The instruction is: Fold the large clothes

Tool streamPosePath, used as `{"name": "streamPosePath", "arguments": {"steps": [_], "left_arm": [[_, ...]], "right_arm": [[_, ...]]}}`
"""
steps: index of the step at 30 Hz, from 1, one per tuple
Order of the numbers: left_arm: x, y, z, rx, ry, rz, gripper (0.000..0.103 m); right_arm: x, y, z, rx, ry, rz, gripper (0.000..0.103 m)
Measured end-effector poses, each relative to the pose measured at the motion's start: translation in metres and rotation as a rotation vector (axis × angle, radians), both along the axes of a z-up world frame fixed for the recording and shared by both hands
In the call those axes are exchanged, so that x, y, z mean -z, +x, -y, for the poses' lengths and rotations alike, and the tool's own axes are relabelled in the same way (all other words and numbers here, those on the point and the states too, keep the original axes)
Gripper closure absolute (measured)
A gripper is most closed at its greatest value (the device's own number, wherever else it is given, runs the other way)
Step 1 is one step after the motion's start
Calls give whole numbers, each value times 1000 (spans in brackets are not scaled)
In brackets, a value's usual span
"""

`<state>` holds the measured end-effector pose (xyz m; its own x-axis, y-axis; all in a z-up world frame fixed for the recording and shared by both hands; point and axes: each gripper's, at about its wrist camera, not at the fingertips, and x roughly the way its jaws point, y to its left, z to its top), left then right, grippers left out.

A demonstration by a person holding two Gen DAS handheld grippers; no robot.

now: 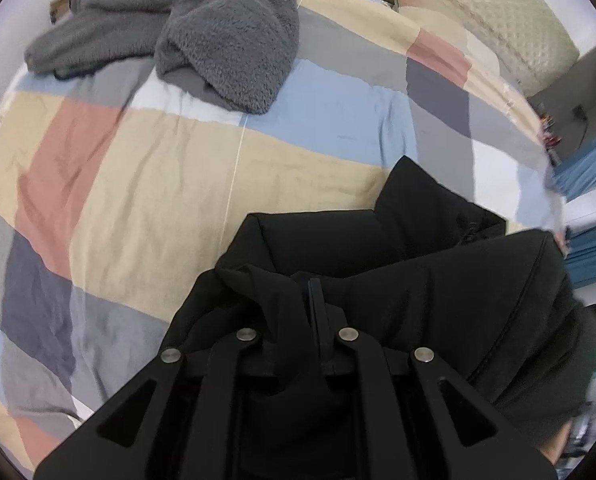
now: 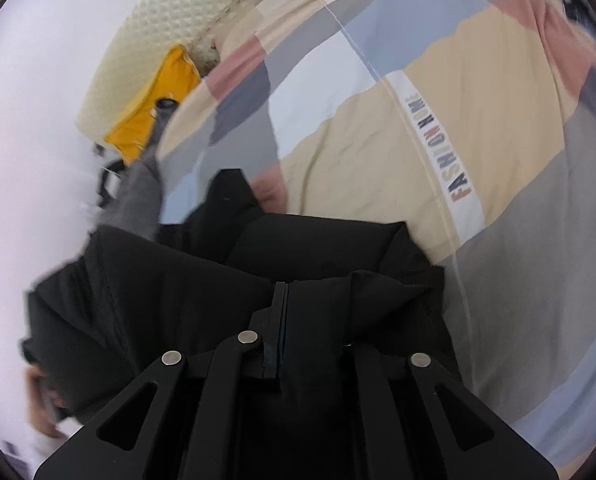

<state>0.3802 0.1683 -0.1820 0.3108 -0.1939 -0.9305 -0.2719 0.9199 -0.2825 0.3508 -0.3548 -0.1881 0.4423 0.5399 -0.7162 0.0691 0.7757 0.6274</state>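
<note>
A large black padded jacket [image 1: 437,280] hangs from both grippers above a bed with a colour-block cover [image 1: 138,160]. My left gripper [image 1: 315,284] is shut on a bunched edge of the jacket; the cloth drapes over its fingers. In the right wrist view my right gripper [image 2: 280,288] is shut on another edge of the same black jacket [image 2: 178,288], which folds around its fingers and hangs to the left. The bed cover [image 2: 377,140] lies beyond it.
A grey fleece garment [image 1: 202,36] lies heaped at the far side of the bed. A yellow item [image 2: 154,108] and a cream quilted headboard [image 2: 158,20] sit at the bed's end. Blue fabric [image 1: 585,168] shows at the right, off the bed.
</note>
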Motion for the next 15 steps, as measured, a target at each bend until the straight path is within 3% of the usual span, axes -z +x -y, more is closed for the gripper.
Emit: {"name": "streamPosePath", "arguments": {"steps": [4,7,8,9,11,15], "left_arm": [[-5,-13,-18,-49,-118,-4,85],[-19,-28,-27,-63,-146,24,69],[-25,-33,-30,-75,-137,41,59],[-35,-41,-34,-98,-103,70,45],[-56,-55,-41,-132,-26,153,28],[-91,-82,-38,-52,39,302,27]], "right_arm": [[-5,-13,14,11,128,-3,87],[-16,-24,24,9,147,5,65],[-23,-30,29,6,140,15,54],[-30,-36,33,4,120,22,48],[-43,-45,41,3,55,39,46],[-82,-73,52,26,-109,143,44]]}}
